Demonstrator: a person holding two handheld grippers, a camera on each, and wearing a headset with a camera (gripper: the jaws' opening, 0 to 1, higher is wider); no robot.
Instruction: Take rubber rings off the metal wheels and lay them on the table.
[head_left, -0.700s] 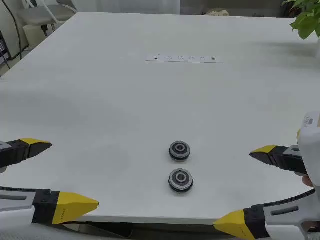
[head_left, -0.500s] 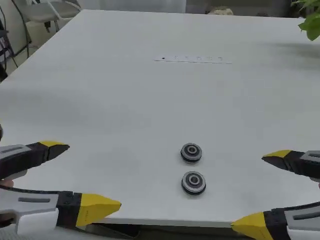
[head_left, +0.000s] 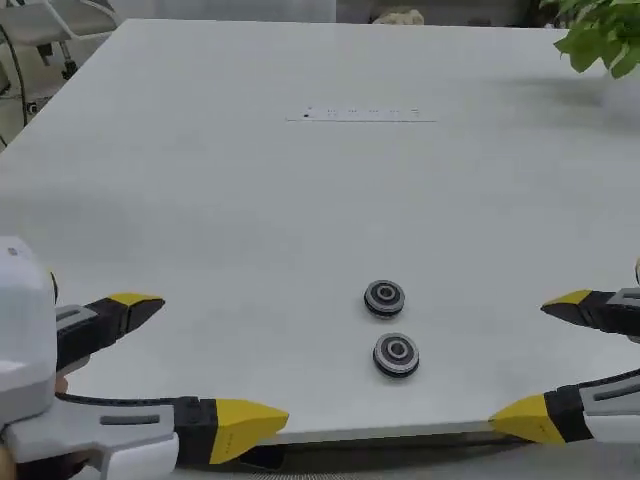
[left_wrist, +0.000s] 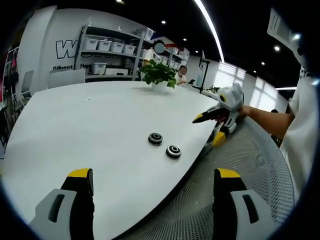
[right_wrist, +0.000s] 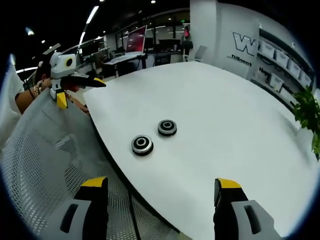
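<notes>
The yellow-tipped left claw (head_left: 222, 358) and right claw (head_left: 518, 361) hang at the near edge of a wide white counter (head_left: 250, 200), each with its jaws spread wide and holding nothing. Between them, closer to the right claw and touching neither, the nearer small round metal wheel (head_left: 396, 354) lies flat, wearing its black rubber ring (head_left: 378, 356). The farther metal wheel (head_left: 384, 298) lies just beyond it, likewise ringed.

Two metal wheels (head_left: 385, 298) (head_left: 397, 354), each with one rubber ring (head_left: 368, 299), lay on one table (head_left: 250, 220); two grippers were present, the left gripper (head_left: 222, 358) and the right gripper (head_left: 518, 358).
</notes>
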